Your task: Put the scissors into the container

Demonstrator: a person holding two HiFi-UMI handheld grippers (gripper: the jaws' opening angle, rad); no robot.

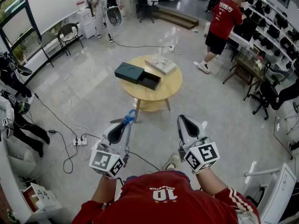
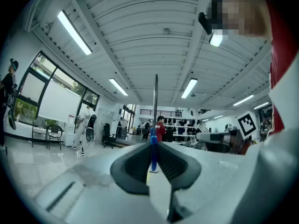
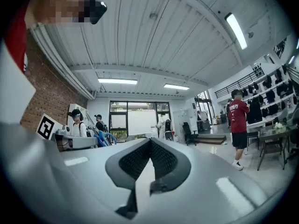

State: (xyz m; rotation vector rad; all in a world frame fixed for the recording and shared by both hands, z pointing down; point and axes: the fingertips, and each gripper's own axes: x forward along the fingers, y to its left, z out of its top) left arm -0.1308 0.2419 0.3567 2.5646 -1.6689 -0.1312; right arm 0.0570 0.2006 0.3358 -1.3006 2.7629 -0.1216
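Left claw (image 1: 126, 124) was clamped on the scissors (image 1: 131, 117), pads tight on the blue handle (image 2: 153, 149). A thin metal blade (image 2: 155, 97) rose straight up out of the jaws in the left gripper view, so the long axis stood upright, crosswise to the level line the claw pointed along. Right claw (image 1: 186, 121) was pinched closed with nothing in it, pads meeting at the tips in the right gripper view. It was held level just beside the left one, and the blue loops showed off to its left side.

The container (image 1: 130, 72), a dark teal box, sat on the round wooden worktop (image 1: 172, 85), well apart from both claws. It was straight ahead, a bit right of the left claw's line, with bare floor (image 1: 93, 92) between. Its drawer (image 1: 149, 81) was slid out toward the right, open side up. A flat pale box (image 1: 161, 65) lay just beyond it on the same worktop. A person in a red shirt (image 1: 224, 20) stood far off to the right, not in the way.

Both claws were about equally far from the drawer, but the left one carried the scissors, so the drop looked to be its job. The carry was barely under way. The left claw would probably need to go forward and slightly right to get over the drawer. Then the upright scissors would need tipping so the long axis ran along the drawer's length, or the blade could catch on the drawer wall.
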